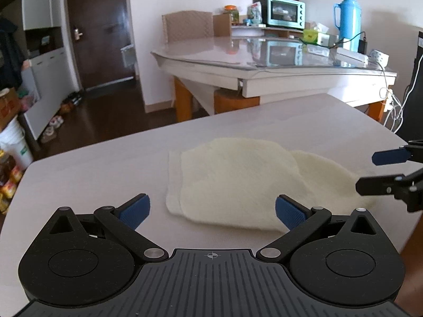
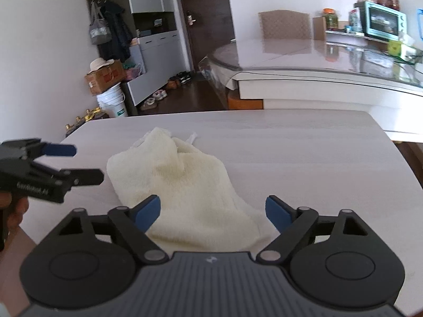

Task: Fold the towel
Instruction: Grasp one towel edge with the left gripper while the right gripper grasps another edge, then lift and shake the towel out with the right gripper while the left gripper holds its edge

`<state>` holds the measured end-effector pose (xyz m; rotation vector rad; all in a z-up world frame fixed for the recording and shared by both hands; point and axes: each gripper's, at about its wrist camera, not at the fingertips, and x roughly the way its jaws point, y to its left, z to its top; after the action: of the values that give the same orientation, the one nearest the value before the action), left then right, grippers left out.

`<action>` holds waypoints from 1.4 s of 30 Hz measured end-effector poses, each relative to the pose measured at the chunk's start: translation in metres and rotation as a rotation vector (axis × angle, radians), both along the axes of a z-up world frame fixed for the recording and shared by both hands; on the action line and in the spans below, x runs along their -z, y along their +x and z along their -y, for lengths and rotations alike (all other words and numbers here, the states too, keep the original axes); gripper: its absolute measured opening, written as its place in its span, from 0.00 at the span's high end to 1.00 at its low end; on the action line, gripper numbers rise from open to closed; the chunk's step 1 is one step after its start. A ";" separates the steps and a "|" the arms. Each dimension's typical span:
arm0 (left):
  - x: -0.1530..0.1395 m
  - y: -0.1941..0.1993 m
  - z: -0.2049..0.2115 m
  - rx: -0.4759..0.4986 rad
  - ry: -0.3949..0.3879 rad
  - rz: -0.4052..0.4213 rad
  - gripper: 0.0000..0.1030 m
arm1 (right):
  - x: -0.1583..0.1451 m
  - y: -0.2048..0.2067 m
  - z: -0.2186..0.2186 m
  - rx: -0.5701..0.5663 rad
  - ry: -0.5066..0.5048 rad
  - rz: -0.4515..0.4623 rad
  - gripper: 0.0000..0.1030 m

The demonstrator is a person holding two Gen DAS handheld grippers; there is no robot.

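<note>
A cream towel (image 1: 238, 182) lies loosely folded and rumpled on the pale table (image 1: 92, 174). My left gripper (image 1: 212, 211) stands open over the towel's near edge, with nothing pinched between its blue pads. In the right wrist view the same towel (image 2: 179, 190) runs from the table's middle down under my right gripper (image 2: 212, 214), whose jaws are apart above the cloth without pressing it. Each gripper shows in the other's view: the right gripper (image 1: 367, 171) at the towel's right end, the left gripper (image 2: 87, 162) at its left side, both with fingers apart.
Beyond the pale table (image 2: 304, 158) stands a glass-topped dining table (image 1: 238, 52) with a teal toaster oven (image 1: 286, 10), a blue thermos (image 1: 349, 18), jars and cables. A chair (image 1: 187, 26), a dark door, cabinets, boxes, a bucket and shoes line the far room.
</note>
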<state>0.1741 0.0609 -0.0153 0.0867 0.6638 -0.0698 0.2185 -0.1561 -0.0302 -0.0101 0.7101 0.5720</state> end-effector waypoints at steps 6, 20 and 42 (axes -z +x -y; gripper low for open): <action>0.008 0.029 -0.002 0.048 0.003 -0.023 0.00 | 0.008 0.022 -0.011 -0.020 -0.003 -0.025 0.20; 0.028 0.044 -0.008 0.146 -0.037 -0.094 0.39 | 0.020 0.040 -0.030 -0.079 -0.040 -0.043 0.90; 0.025 -0.016 -0.035 0.169 -0.061 -0.073 0.79 | -0.012 -0.016 -0.036 -0.237 0.000 0.051 0.65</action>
<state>0.1580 0.0959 -0.0399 0.0816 0.7261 -0.2563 0.2022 -0.1205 -0.0182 -0.1096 0.6635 0.7964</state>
